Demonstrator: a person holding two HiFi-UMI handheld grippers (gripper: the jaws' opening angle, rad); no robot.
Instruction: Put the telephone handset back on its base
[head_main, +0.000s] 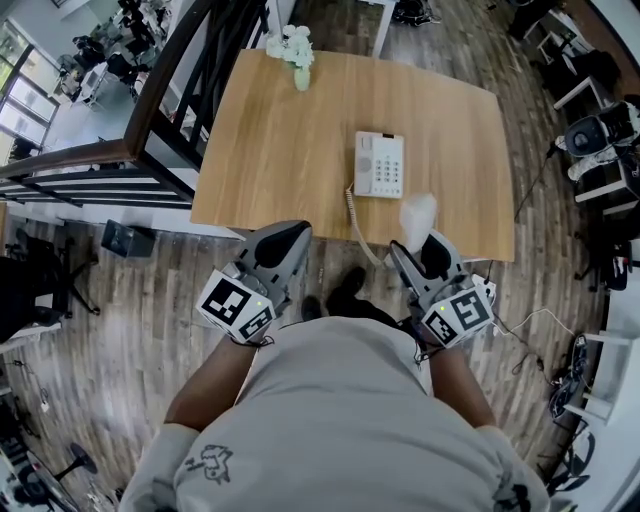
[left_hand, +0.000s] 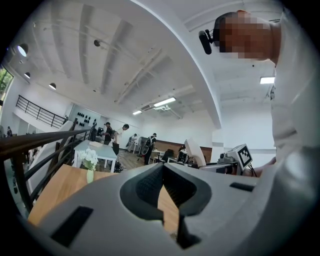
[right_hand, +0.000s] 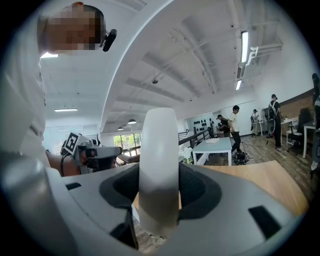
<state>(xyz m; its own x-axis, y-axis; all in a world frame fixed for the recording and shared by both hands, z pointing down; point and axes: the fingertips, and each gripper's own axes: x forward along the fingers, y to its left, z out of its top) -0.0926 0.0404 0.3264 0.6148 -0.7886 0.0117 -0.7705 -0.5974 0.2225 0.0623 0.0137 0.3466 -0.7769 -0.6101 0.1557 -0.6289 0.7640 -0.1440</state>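
White plastic fills the right claw (right_hand: 159, 169): its jaws clamp the telephone handset (right_hand: 159, 135), which stands upright between them. In the head view the pair sits at lower centre-right, over the near edge of the wooden table (head_main: 270, 150). The coiled cord (head_main: 352, 215) runs up to the base (head_main: 380, 165) at frame centre. The left claw (head_main: 293, 234), lower centre-left, is pinched together and empty. A vase of white flowers (head_main: 297, 48) stands at top centre.
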